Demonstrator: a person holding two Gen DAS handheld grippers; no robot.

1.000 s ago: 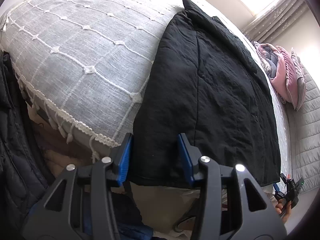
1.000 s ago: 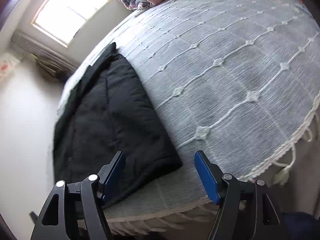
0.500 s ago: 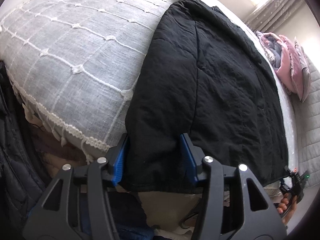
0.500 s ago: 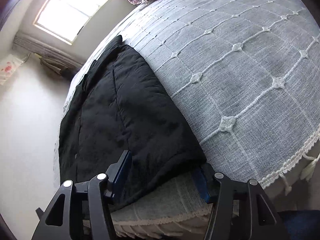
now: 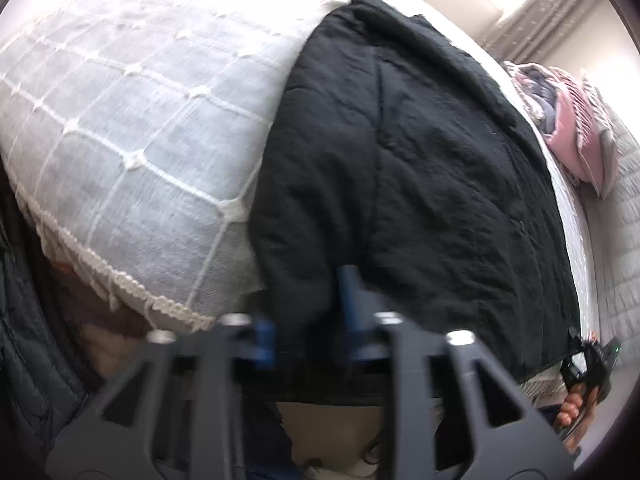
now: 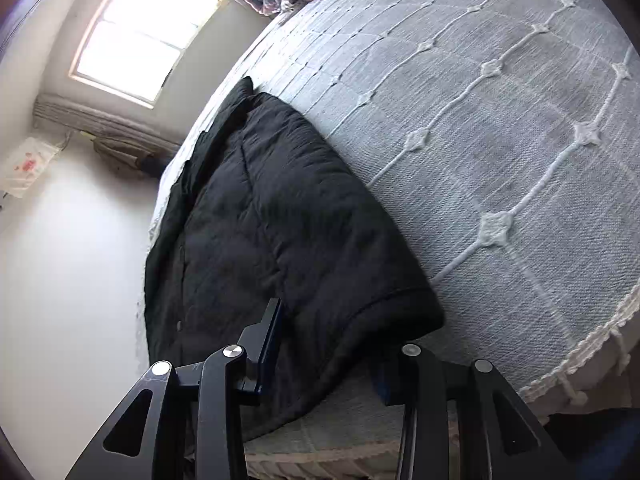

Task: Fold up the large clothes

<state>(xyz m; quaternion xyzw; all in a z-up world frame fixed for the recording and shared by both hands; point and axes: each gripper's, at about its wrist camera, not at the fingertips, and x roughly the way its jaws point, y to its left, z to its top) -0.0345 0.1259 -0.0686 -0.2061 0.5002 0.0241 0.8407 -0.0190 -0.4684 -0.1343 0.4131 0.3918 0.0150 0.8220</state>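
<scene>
A black quilted coat (image 5: 420, 168) lies flat on the grey bedspread (image 5: 132, 132), its hem at the bed's near edge. My left gripper (image 5: 306, 320) has its blue pads (image 5: 264, 340) on either side of the hem's left corner. Its jaws are closing, and the fabric bunches between them. In the right wrist view the coat (image 6: 260, 220) runs away towards the window. My right gripper (image 6: 328, 360) straddles the coat's other hem corner. Its jaws are closing too, with thick fabric filling the gap. The right gripper (image 5: 588, 360) also shows small at the far hem corner, held by a hand.
A pink and grey pile of bedding (image 5: 568, 128) sits at the head of the bed beside a grey quilted headboard (image 5: 624, 240). A dark padded garment (image 5: 24, 360) hangs at the left. The fringed bedspread edge (image 6: 592, 340) hangs over the bed's side. A bright window (image 6: 136, 36) is behind.
Both grippers have come onto the coat's hem and their jaws have narrowed from wide apart to pinching the fabric. The hem now bunches up at both corners.
</scene>
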